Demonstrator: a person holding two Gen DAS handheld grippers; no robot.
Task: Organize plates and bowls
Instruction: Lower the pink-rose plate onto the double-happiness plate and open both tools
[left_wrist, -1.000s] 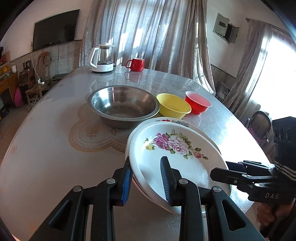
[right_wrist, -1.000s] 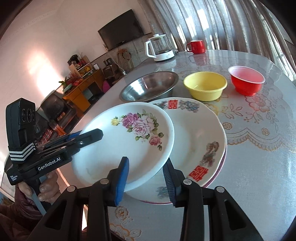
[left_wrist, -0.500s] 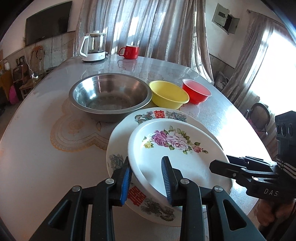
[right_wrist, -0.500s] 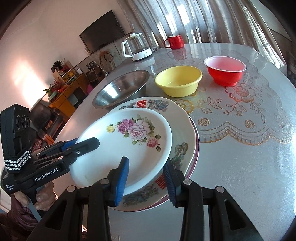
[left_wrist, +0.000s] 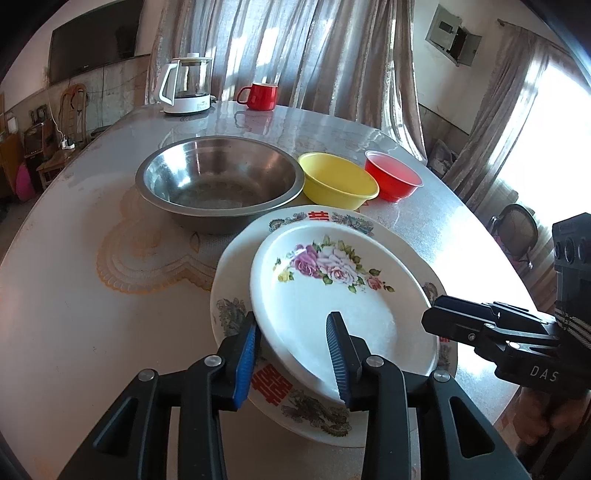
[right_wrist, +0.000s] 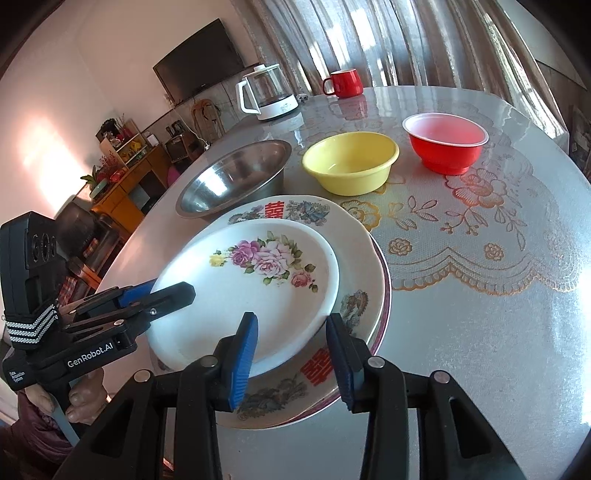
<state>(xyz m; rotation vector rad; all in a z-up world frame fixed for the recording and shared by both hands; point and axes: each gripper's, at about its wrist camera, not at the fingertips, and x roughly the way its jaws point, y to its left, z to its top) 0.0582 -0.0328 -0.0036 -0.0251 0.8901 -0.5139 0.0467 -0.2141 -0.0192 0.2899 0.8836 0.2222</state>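
Note:
A white rose plate (left_wrist: 332, 288) lies on a larger plate with red characters (left_wrist: 229, 273) near the table's front edge. My left gripper (left_wrist: 291, 350) straddles the rose plate's near rim. Its jaws are opening, and the pads stand a little off the rim. From the other side, my right gripper (right_wrist: 291, 350) holds the same rose plate (right_wrist: 258, 288), with its pads against the rim. A steel bowl (left_wrist: 218, 177), a yellow bowl (left_wrist: 336, 177) and a red bowl (left_wrist: 391, 177) stand in a row behind the plates.
A white kettle (left_wrist: 188, 85) and a red mug (left_wrist: 260, 96) stand at the table's far side by the curtains. A person's hand (right_wrist: 81, 398) grips the left tool's handle. The lace-patterned table (right_wrist: 480, 295) stretches to the right of the plates.
The rose plate has come down onto the larger plate, whose patterned rim now shows around it. The left jaws have widened. The right jaws look unchanged.

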